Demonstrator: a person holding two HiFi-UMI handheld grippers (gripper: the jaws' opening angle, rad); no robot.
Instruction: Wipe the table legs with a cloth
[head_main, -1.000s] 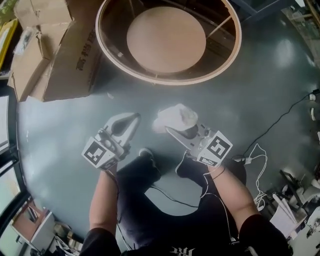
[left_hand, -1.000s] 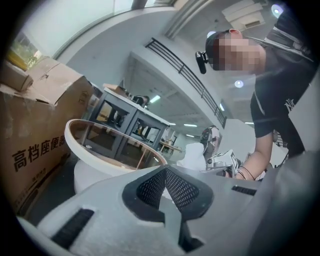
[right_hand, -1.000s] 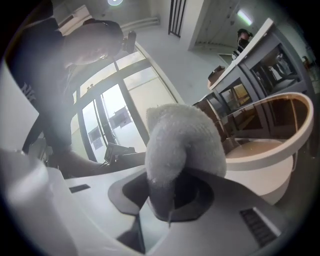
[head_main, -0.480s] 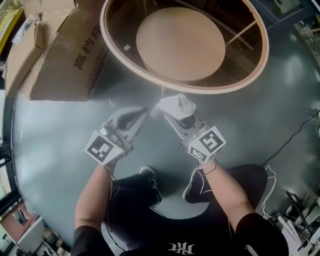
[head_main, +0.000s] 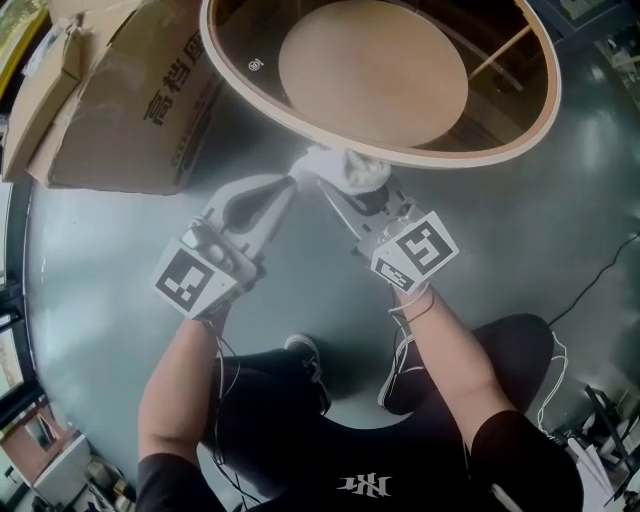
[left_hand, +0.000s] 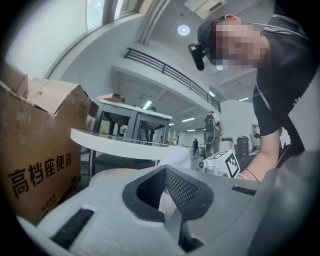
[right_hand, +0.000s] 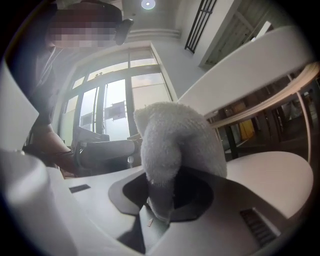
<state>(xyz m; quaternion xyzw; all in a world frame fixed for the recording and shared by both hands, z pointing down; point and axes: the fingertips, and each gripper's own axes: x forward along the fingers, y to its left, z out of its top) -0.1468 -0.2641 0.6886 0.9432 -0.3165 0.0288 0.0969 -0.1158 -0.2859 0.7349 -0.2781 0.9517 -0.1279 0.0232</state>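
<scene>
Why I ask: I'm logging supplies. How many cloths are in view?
1. The white cloth is clamped in the right gripper, just beside the round table's rim. Others could lie hidden beneath the table or behind the cardboard box.

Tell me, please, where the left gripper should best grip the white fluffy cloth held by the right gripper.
Probably the free bunched end of the white fluffy cloth, which bulges past the tips of the right gripper. Come from its left, where the left gripper sits shut; the right jaws clamp the lower part.
</scene>
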